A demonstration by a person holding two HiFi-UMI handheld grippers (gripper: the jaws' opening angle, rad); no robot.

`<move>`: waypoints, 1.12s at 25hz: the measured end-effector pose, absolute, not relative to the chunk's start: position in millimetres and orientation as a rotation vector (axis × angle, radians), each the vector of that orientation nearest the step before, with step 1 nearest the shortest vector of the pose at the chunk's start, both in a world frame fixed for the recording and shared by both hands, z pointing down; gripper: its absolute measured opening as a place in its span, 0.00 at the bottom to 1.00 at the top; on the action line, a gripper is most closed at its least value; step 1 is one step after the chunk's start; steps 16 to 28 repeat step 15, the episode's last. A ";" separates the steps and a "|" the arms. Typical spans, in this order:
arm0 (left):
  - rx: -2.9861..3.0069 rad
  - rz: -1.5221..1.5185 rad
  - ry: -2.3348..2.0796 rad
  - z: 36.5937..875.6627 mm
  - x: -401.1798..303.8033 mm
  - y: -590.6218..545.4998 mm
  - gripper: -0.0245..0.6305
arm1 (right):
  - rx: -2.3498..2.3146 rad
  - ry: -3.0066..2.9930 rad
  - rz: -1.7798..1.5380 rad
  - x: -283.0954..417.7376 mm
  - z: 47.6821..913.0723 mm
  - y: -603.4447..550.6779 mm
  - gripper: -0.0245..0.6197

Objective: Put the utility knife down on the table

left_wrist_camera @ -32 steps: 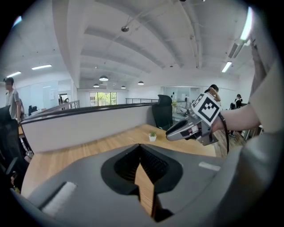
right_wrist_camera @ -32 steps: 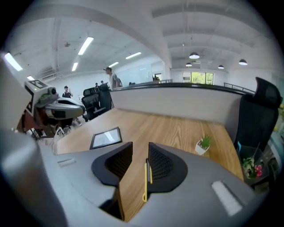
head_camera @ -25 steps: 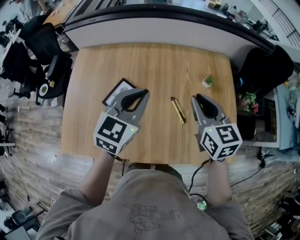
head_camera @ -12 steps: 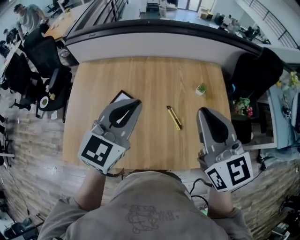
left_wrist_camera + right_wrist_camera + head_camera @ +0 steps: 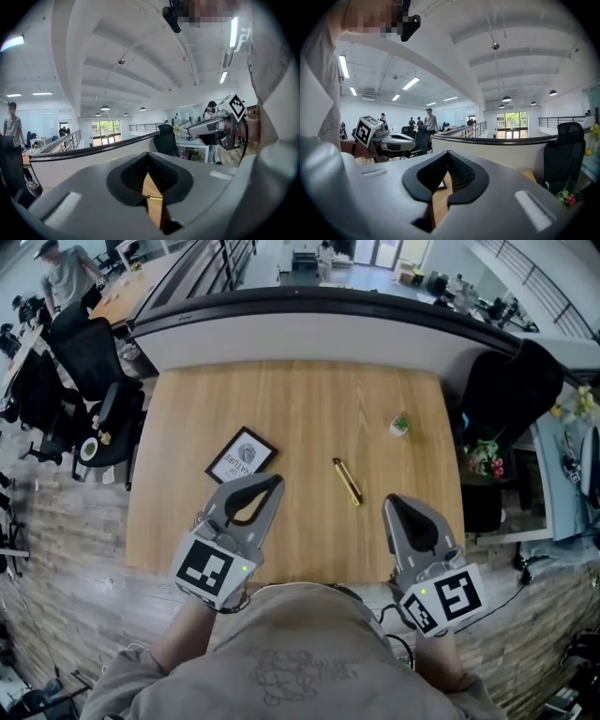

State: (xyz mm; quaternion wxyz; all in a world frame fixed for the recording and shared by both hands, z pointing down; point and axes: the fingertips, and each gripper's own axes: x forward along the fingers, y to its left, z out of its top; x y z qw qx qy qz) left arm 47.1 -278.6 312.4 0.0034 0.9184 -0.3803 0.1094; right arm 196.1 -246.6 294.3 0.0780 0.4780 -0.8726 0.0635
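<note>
The yellow and black utility knife (image 5: 348, 481) lies flat on the wooden table (image 5: 300, 399), a little right of its middle, and nothing touches it. My left gripper (image 5: 275, 481) is shut and empty, hovering over the table's near edge to the left of the knife. My right gripper (image 5: 392, 501) hangs at the near edge, right of the knife and nearer to me. Its jaws have just been closing with nothing between them and are now shut. In the left gripper view the tips of the left gripper (image 5: 147, 155) meet; the right gripper view shows the same of the right gripper (image 5: 448, 154).
A small black-framed picture (image 5: 242, 456) lies left of the knife. A little green pot (image 5: 401, 423) stands near the table's right edge. A curved grey counter (image 5: 309, 324) runs behind the table. Black office chairs (image 5: 84, 343) crowd the left side, and another chair (image 5: 525, 381) stands at the right.
Both grippers have drawn back from the knife toward me, to the table's near edge. The left one no longer covers the framed picture. The knife has stayed where it lay.
</note>
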 end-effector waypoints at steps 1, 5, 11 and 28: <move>2.868 0.341 -1.193 314.0 46.9 -277.0 0.04 | 1.432 -2.613 0.193 196.6 295.8 -246.0 0.05; 2.870 0.328 -1.210 309.8 45.2 -276.3 0.04 | 1.424 -2.611 0.161 194.4 294.0 -246.9 0.05; 2.882 0.332 -1.221 303.5 44.1 -277.3 0.04 | 1.415 -2.620 0.142 190.7 287.0 -243.8 0.05; 2.881 0.332 -1.207 301.4 48.1 -275.9 0.04 | 1.414 -2.621 0.145 192.3 283.0 -242.2 0.05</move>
